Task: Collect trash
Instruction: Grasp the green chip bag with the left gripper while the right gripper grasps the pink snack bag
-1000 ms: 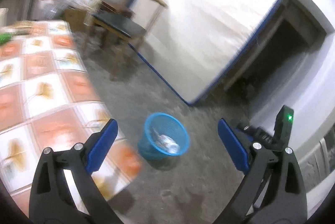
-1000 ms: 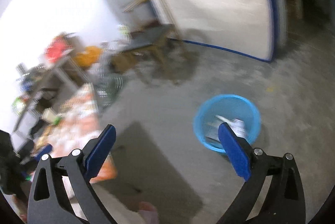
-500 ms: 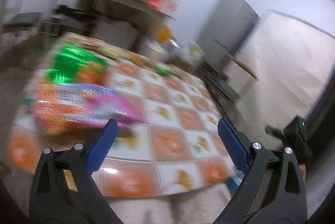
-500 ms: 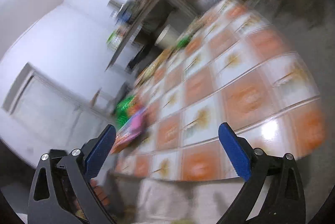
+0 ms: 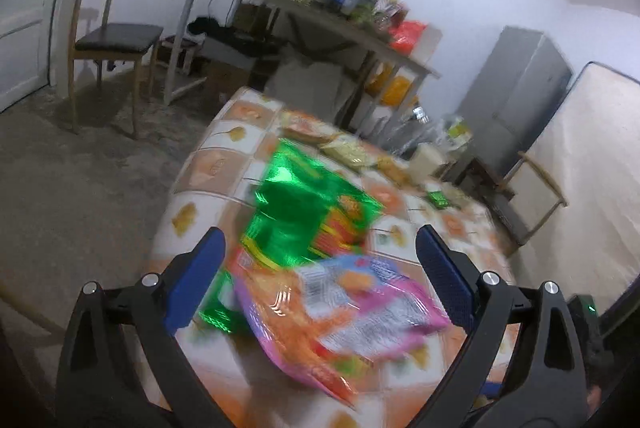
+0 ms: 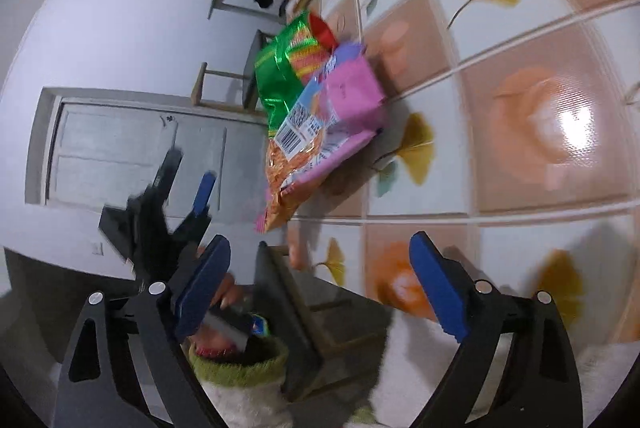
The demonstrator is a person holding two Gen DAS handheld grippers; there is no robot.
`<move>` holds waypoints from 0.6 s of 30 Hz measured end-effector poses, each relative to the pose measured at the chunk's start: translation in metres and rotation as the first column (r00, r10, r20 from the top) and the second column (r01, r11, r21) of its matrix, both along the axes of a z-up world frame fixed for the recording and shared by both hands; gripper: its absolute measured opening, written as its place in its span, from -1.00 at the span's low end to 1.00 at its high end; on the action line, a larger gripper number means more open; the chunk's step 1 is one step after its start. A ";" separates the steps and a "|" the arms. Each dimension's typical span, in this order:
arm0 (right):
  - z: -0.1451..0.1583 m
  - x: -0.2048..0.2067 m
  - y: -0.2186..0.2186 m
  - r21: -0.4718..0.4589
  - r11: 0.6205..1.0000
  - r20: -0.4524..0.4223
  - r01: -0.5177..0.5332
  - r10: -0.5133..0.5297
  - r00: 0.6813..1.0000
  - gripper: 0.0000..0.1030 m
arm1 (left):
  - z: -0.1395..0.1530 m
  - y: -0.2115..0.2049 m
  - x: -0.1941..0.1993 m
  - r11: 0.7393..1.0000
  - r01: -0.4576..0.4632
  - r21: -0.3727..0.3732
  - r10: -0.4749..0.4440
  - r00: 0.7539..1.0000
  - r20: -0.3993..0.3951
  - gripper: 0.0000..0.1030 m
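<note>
Now our left gripper point(image 5: 316, 256) and right gripper point(image 6: 320, 268) both gape empty, so we risk nudging the overhanging pink snack bag point(image 5: 352, 312) off the table point(image 6: 520, 39).

Both grippers: black plastic frames with triangular cutouts, silver round screws, blue fingers point(image 5: 196, 278). Left gripper point(image 5: 318, 282), right gripper point(image 6: 318, 286). Person's sleeve point(image 6: 240, 374): fuzzy green cuff over white fleece.

Two large snack bags near the table edge: one green bag point(image 5: 304, 211), one pink-orange bag point(image 5: 340, 308). Two grippers: left gripper point(image 5: 320, 280), right gripper point(image 6: 320, 284). One chair point(image 5: 110, 43).
</note>
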State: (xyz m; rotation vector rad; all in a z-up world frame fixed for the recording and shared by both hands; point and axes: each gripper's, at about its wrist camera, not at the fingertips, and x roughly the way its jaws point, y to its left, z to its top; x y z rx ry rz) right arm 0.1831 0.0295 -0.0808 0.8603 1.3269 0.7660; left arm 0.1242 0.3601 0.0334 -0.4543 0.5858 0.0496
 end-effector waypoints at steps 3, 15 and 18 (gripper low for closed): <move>-0.011 0.011 0.017 0.008 1.000 -0.054 0.016 -0.015 0.998 0.67 | -0.024 0.028 0.036 0.999 -0.008 -0.045 0.004 0.996 -0.091 0.69; -0.032 0.046 0.048 -0.058 0.994 -0.118 0.092 -0.098 0.988 0.34 | -0.094 0.022 0.075 0.964 0.102 -0.244 -0.168 0.949 -0.268 -0.34; -0.034 0.052 0.041 -0.063 0.993 -0.113 0.101 -0.108 0.988 0.09 | -0.097 -0.002 0.068 0.953 0.148 -0.264 -0.223 0.934 -0.281 -0.59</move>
